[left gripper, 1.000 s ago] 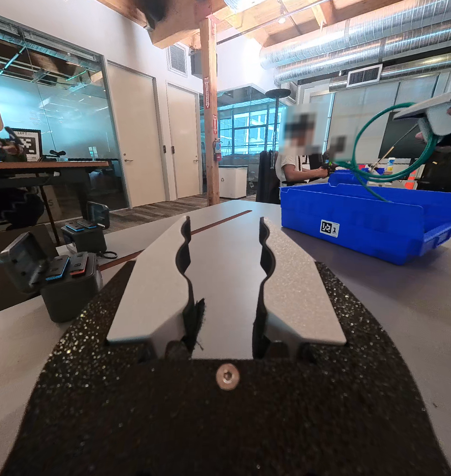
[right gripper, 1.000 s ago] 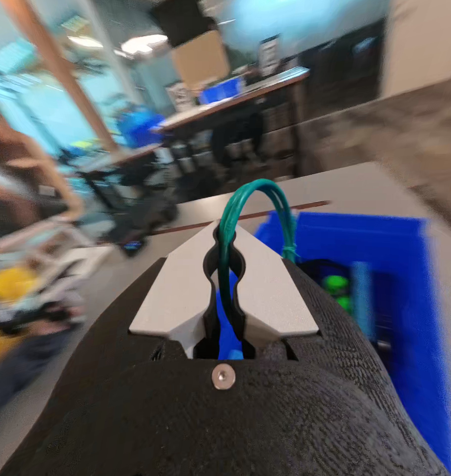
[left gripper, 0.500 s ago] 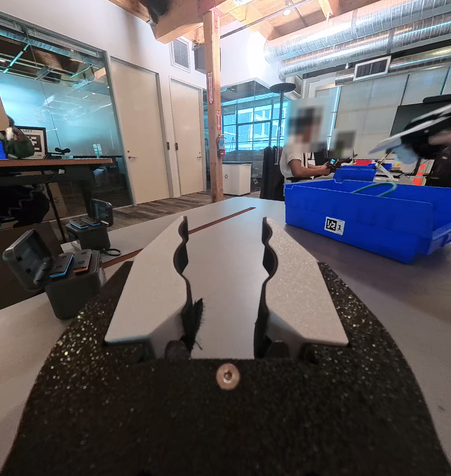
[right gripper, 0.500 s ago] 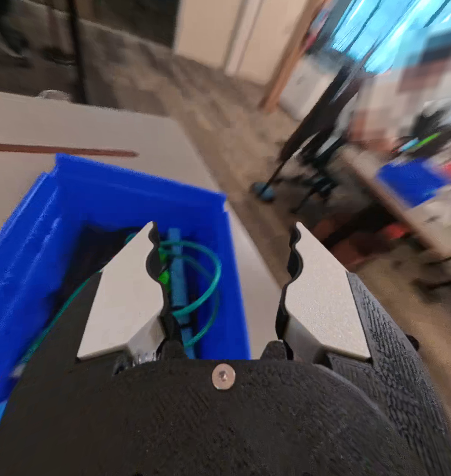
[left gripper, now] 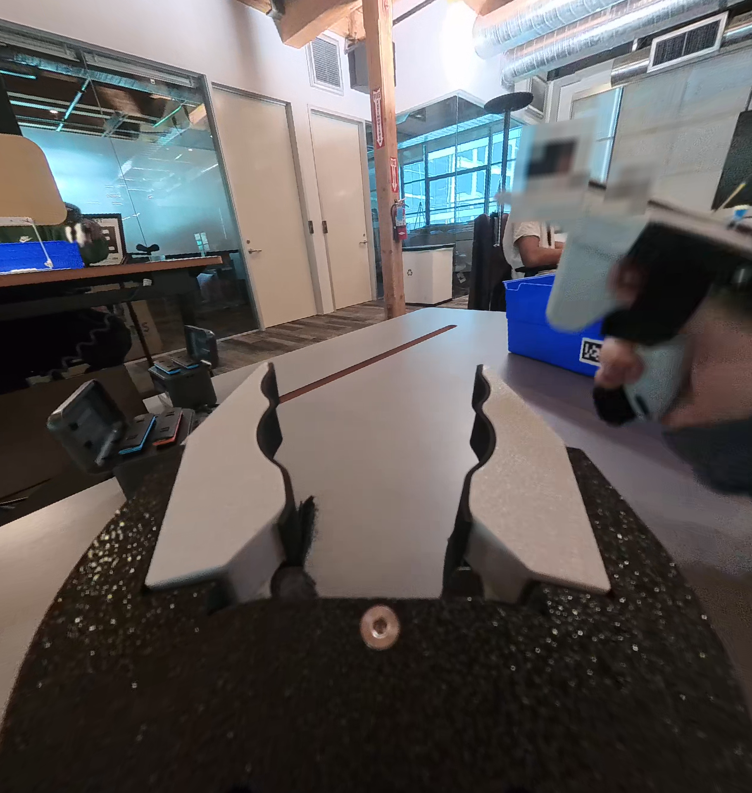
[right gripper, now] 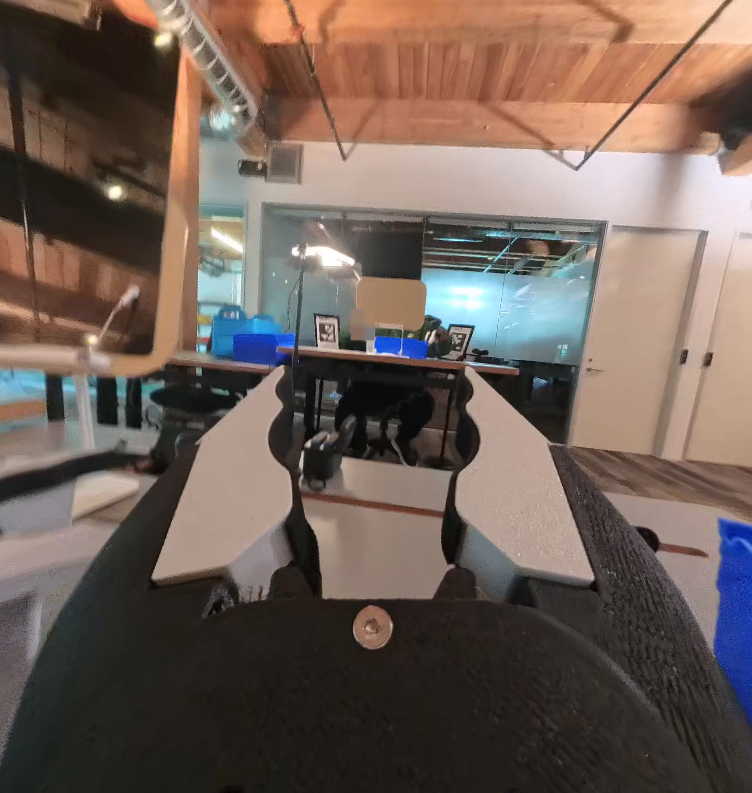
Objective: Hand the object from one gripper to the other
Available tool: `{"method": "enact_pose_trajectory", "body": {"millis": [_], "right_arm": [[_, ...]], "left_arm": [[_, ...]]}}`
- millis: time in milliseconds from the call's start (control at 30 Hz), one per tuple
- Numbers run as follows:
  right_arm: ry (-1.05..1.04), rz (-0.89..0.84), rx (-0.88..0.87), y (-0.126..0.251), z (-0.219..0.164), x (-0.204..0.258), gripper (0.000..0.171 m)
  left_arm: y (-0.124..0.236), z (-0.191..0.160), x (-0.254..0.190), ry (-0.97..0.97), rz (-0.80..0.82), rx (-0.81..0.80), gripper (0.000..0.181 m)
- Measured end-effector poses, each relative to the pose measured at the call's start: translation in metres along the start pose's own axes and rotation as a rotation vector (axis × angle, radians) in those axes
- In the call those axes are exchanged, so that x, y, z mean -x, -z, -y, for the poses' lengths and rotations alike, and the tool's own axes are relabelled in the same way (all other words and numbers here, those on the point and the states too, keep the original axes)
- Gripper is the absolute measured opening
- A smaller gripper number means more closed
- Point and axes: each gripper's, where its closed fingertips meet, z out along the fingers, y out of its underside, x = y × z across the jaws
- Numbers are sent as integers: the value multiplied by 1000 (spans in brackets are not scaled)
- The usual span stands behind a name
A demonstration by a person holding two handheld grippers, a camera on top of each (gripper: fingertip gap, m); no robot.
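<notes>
The green cable coil does not show in either view now. My left gripper [left gripper: 374, 386] is open and empty, low over the grey table [left gripper: 365, 450]. My right gripper [right gripper: 374, 386] is open and empty, held above the table [right gripper: 387, 485] and pointing across the room. In the left wrist view the right gripper [left gripper: 649, 283] appears blurred at the right, held by a hand [left gripper: 717, 386] in front of the blue bin [left gripper: 533, 326]. The bin's corner [right gripper: 743, 622] sits at the right edge of the right wrist view.
Two dark charger cases [left gripper: 108, 425] [left gripper: 185, 369] stand at the table's left edge; one shows between the right fingers [right gripper: 322, 455]. A brown seam [left gripper: 365, 364] runs across the table. People sit at desks beyond. A blurred black and white shape [right gripper: 22, 493] is at left.
The right gripper opened, let the green cable drop into the blue bin, then swung away to face across the table. The left gripper's jaws opened wider.
</notes>
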Motion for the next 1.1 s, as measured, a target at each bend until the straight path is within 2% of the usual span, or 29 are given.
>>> {"method": "enact_pose_trajectory", "body": {"millis": [133,167,267,533,633,733,833,900,1000,1100], "right_arm": [[178,179,78,10,-48,50,72],[218,191,81,9,-51,51,70],[168,218,45,10,-45,50,70],[156,232,107,5,-60,51,56],[147,256,99,8,-59,54,51],[146,269,105,8,-60,55,50],[143,290,102,9,-60,59,51],[145,304,101,9,-60,62,50],[148,313,108,10,-61,65,50],[141,317,115,11,-63,66,49]], "left_arm": [[-2,-2,2,7,4,9,87],[-2,-2,2,8,5,12,86],[-3,-1,2,2,6,7,83],[-3,1,-2,-64,14,-3,76],[4,16,-13,-65,-5,1,53],[21,58,-35,-79,-18,46,52],[62,91,-37,-139,-11,139,47],[100,102,-16,-159,33,240,43],[176,96,52,-163,220,490,37],[266,69,117,-112,393,787,31]]}}
